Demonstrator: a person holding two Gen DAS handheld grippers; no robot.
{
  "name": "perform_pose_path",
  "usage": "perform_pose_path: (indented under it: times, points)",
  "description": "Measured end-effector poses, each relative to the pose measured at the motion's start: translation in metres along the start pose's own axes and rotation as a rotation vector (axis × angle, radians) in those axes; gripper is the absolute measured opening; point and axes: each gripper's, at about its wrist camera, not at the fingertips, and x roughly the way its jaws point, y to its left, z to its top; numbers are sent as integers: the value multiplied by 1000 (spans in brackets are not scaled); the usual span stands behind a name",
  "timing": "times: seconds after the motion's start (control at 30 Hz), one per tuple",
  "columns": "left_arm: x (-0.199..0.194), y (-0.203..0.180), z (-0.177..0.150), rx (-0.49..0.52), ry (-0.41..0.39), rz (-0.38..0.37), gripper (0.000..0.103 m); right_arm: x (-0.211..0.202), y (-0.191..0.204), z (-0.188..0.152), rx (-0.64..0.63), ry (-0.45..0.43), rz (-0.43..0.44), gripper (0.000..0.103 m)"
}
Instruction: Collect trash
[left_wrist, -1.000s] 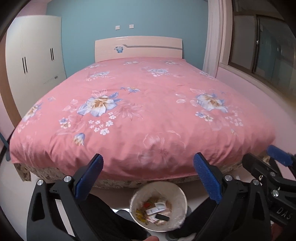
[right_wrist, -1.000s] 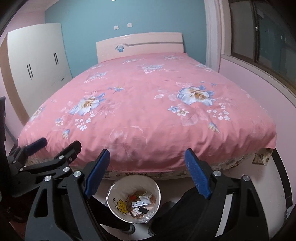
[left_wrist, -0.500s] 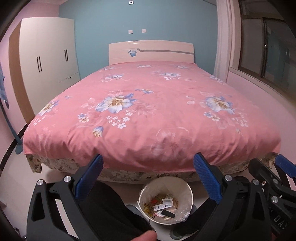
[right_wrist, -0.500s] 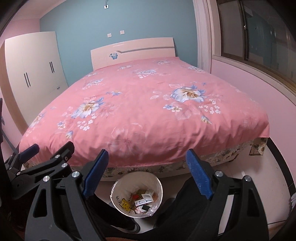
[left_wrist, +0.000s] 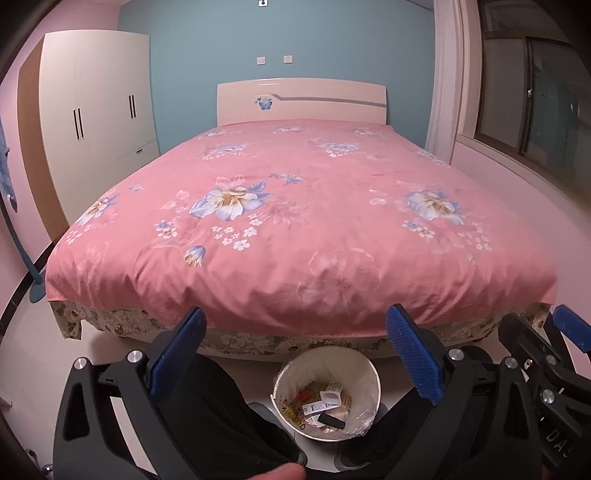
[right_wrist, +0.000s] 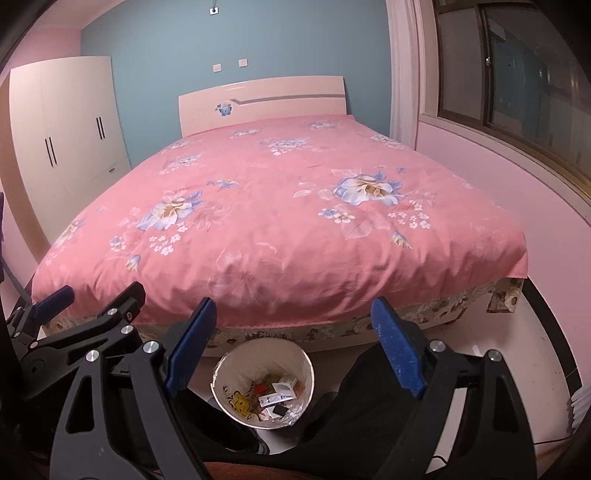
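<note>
Above the trash bin, both grippers have risen, jaws wide, empty.

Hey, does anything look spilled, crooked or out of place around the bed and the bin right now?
Nothing stands out. The trash bin stands upright on the floor at the foot of the bed, with the trash inside it and none seen spilled around it. The pink cover lies smooth. Both the left gripper and the right gripper are open and empty.
</note>
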Motion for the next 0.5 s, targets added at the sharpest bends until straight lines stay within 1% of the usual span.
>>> perform_pose_path:
  times: [0.17,0.5]
  points:
    - [-4,-1,1,4,-16,6,99,-4,1,3,-7,-13,-9,85]
    - [-4,-1,2,4,-17,11,99,-4,2,3,-5,-12,-5,85]
